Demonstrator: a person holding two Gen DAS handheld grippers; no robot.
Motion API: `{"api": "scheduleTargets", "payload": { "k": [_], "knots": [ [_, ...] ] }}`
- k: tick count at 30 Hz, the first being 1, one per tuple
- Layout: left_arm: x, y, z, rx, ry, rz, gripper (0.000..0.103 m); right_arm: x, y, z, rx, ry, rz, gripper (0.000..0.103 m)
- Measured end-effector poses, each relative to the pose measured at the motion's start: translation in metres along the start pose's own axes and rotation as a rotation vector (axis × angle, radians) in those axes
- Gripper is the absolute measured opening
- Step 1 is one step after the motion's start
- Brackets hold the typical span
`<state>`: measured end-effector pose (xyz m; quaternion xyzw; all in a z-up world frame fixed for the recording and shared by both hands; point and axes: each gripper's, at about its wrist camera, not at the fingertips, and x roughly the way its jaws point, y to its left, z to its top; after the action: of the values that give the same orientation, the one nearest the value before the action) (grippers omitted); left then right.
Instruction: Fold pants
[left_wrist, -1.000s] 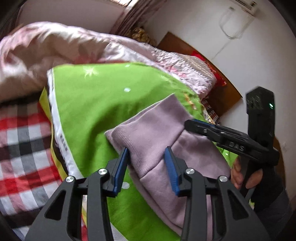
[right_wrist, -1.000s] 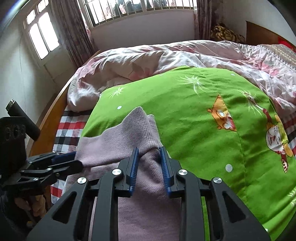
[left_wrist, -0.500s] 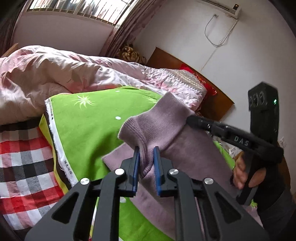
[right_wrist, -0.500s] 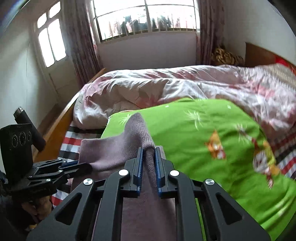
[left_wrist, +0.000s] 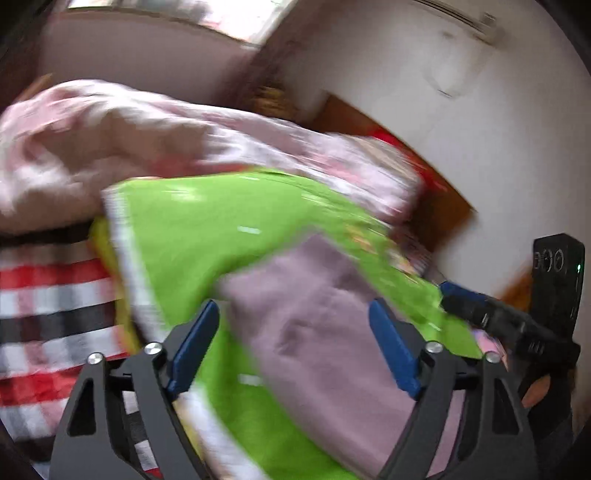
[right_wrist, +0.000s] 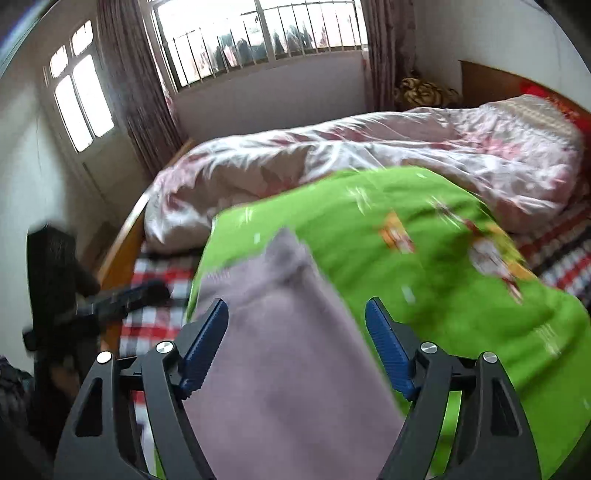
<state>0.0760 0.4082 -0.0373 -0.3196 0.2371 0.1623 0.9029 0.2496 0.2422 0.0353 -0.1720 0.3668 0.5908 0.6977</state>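
Note:
The mauve knit pants (left_wrist: 314, 332) lie folded on the green cartoon blanket (left_wrist: 207, 229); they also show in the right wrist view (right_wrist: 288, 350). My left gripper (left_wrist: 291, 332) is open above the pants, holding nothing. My right gripper (right_wrist: 297, 328) is open above the pants too, empty. The right gripper shows at the right edge of the left wrist view (left_wrist: 491, 317); the left gripper shows blurred at the left of the right wrist view (right_wrist: 122, 295). Both views are motion-blurred.
A pink floral duvet (right_wrist: 369, 158) is bunched behind the green blanket (right_wrist: 424, 266). A red, black and white checked sheet (left_wrist: 48, 306) covers the bed. A wooden bed rail (right_wrist: 122, 251), a window (right_wrist: 258, 33) and a wooden headboard (left_wrist: 406, 147) surround the bed.
Both grippers were shut on the lifted pants edge half a second ago. Now both are open, and the pants lie flat on the green blanket.

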Motion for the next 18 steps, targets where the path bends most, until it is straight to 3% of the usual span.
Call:
{"api": "scheduleTargets", "payload": {
  "k": [2,6,8,9,14,16,18],
  "knots": [
    [0.014,-0.015,-0.008,0.064,0.055,-0.038,0.086,-0.023,0.013,-0.036,-0.05,0.032,-0.054,0.073],
    [0.053,-0.022,-0.038,0.128,0.207,-0.004,0.086,-0.027,0.036,-0.105,-0.116,0.165,-0.189,0.073],
    [0.057,-0.024,-0.045,0.161,0.2,0.015,0.086,-0.021,0.054,-0.141,-0.148,0.229,-0.221,0.072],
    [0.058,-0.027,-0.047,0.181,0.202,0.027,0.086,-0.031,0.061,-0.151,-0.125,0.165,-0.233,0.068],
    [0.057,-0.036,-0.038,0.163,0.24,0.097,0.086,-0.059,0.069,-0.163,-0.02,0.134,-0.231,0.067],
    [0.047,-0.05,-0.036,0.2,0.217,0.095,0.088,-0.068,0.072,-0.168,0.01,0.104,-0.215,0.069],
    [0.05,-0.058,-0.041,0.25,0.229,0.134,0.092,-0.06,0.07,-0.175,0.021,0.139,-0.198,0.073]
  ]
}}
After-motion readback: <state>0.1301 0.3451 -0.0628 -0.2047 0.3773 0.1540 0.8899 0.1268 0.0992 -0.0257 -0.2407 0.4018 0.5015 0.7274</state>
